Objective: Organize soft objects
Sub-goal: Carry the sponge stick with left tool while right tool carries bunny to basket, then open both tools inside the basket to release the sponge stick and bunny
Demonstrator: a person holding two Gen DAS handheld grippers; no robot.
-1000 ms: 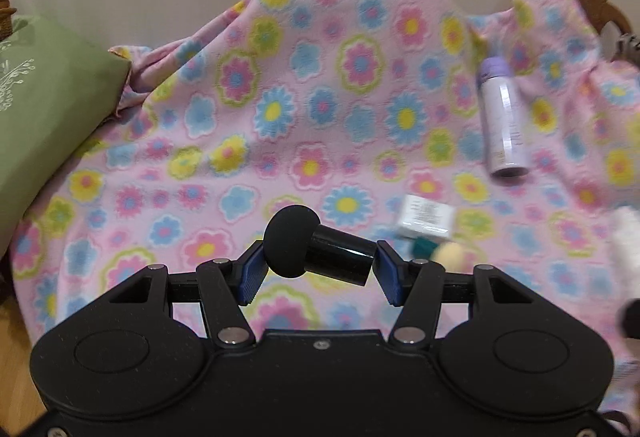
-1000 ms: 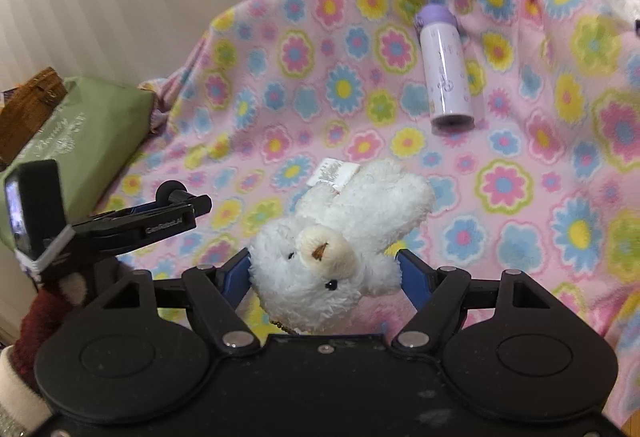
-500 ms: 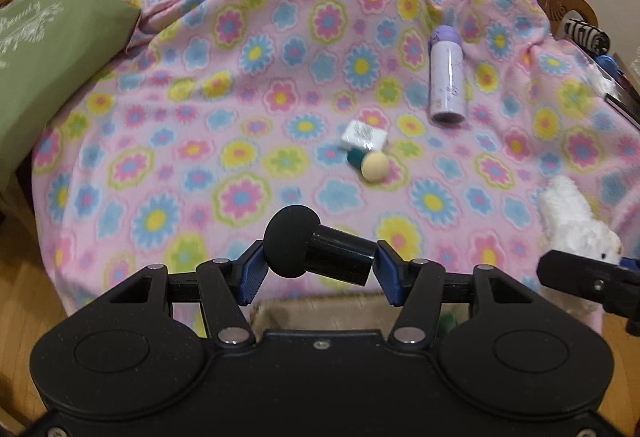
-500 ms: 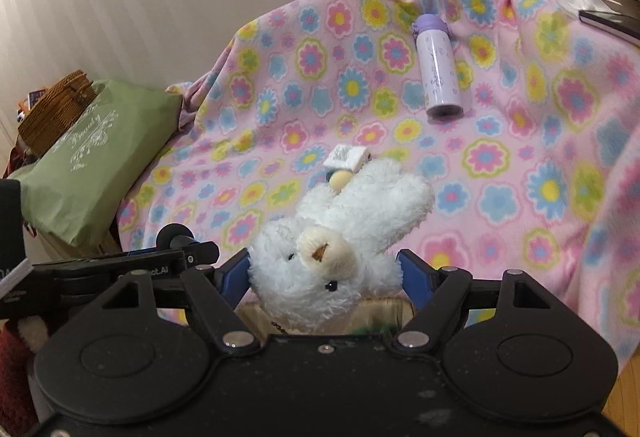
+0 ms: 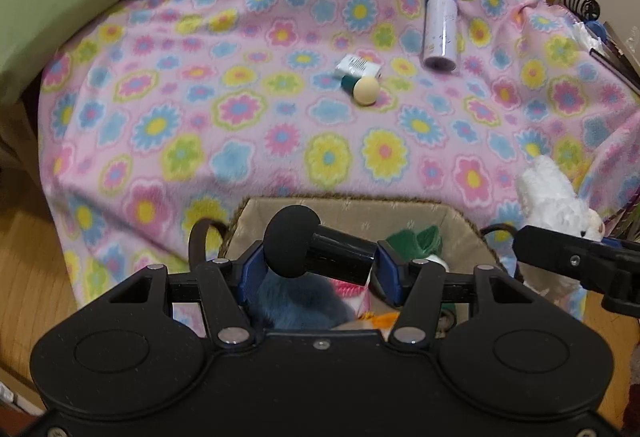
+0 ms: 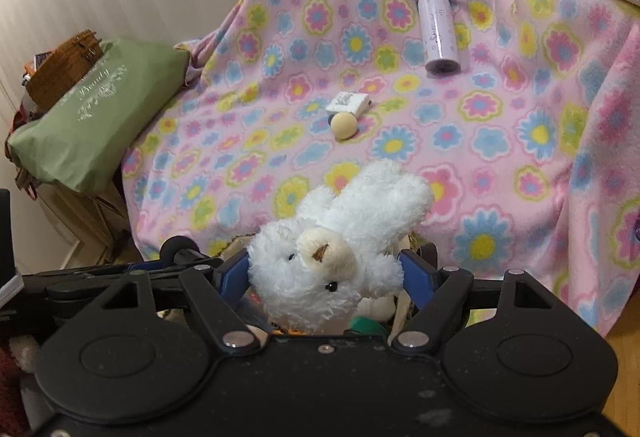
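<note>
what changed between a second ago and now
Both claws pulled back from the blanket until the basket came into view beneath them. The left claw still grips the black sponge stick, the right claw the white bunny. Bottle unmoved.

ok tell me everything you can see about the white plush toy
The white plush toy is a fluffy animal with long ears, a cream muzzle, a brown stitched nose and small black eyes. It looks soft and shaggy. It lies head-down toward the camera, ears pointing away, clamped between the blue jaws of the right gripper, above a basket that already holds other soft toys, in front of the flowered blanket.
</note>
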